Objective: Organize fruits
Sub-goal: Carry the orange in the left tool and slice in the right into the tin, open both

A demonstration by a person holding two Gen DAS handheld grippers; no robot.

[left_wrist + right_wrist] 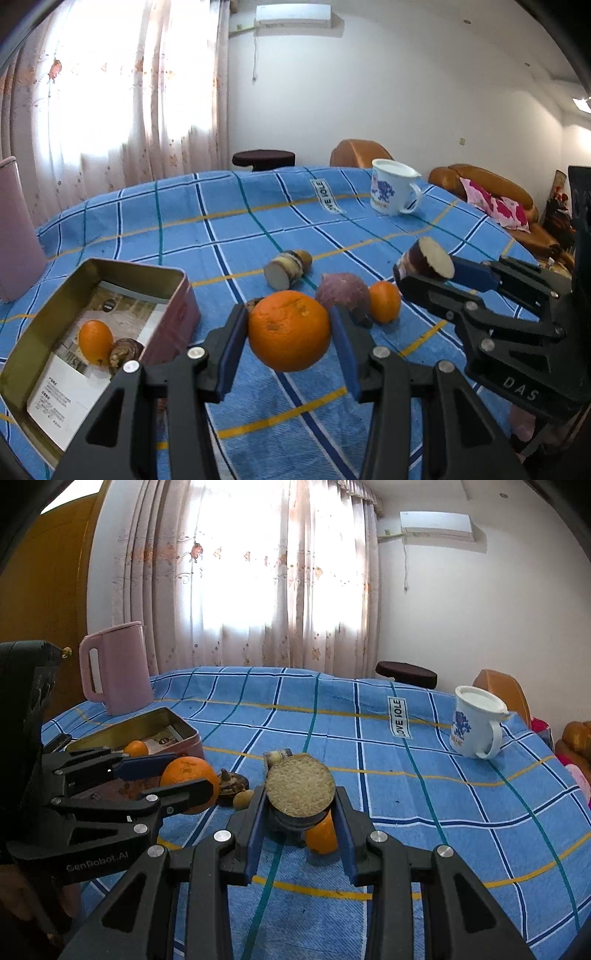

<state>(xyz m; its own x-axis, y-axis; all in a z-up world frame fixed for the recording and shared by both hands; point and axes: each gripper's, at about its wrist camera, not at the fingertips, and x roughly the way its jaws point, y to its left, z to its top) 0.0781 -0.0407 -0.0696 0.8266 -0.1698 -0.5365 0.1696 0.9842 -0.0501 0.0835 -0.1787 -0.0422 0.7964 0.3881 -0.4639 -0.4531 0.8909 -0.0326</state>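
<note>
My left gripper [290, 330] is shut on a large orange [289, 329] and holds it above the blue checked tablecloth [229, 221]; it also shows in the right wrist view [184, 779]. My right gripper [299, 812] is shut on a cut purple-skinned root piece [300, 791], lifted above the cloth; it shows in the left wrist view [430, 258]. An open tin box [48, 314] at the left holds a small orange [95, 341] and a brown piece [123, 354]. On the cloth lie a cut root piece [286, 269], a purple root [343, 295] and a small orange [385, 301].
A white mug [393, 192] stands at the far right of the table. A pink jug [114, 668] stands at the far left behind the tin. A dark stool [264, 159] and a brown sofa [491, 188] are beyond the table edge.
</note>
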